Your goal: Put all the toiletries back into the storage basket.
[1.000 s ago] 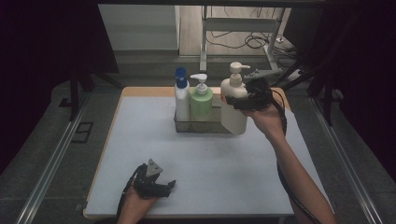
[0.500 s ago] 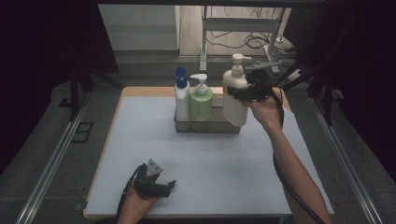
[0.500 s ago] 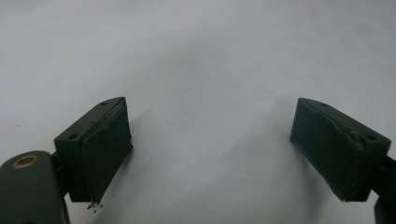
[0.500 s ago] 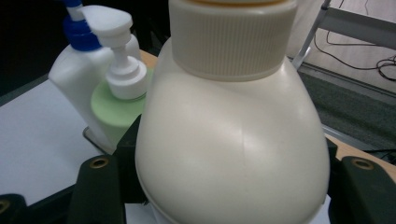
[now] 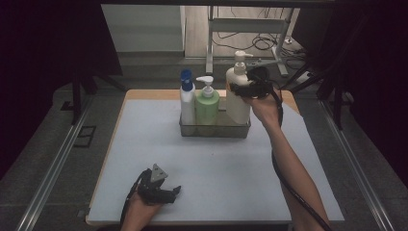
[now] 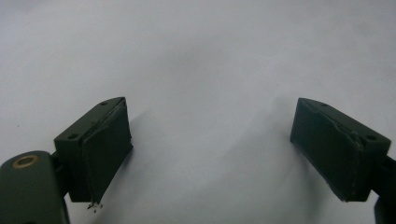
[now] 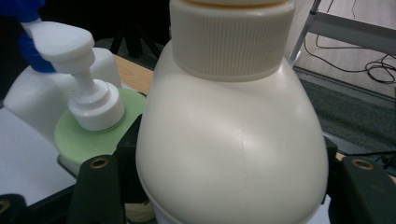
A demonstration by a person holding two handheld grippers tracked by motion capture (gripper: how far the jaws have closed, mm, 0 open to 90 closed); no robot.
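My right gripper [image 5: 239,89] is shut on a cream pump bottle [image 5: 236,103], its jaws pressed against both sides of the body [image 7: 233,140]. The bottle is upright at the right end of a wire basket [image 5: 214,131]; whether its base rests on the basket floor is hidden. To its left in the basket stand a green pump bottle [image 5: 207,108] and a white bottle with a blue cap [image 5: 186,101]. Near the table's front edge my left gripper [image 5: 174,191] lies on the white mat, jaws wide apart with nothing between them [image 6: 210,149].
A white mat [image 5: 144,144] covers the wooden table. A metal rail [image 5: 57,159] runs along the table's left side and another [image 5: 356,168] along its right. Cables and a metal frame [image 5: 269,43] lie on the floor behind.
My right gripper has carried the cream bottle leftward, from beside the basket's right end to inside it next to the green bottle. The left gripper has stayed put.
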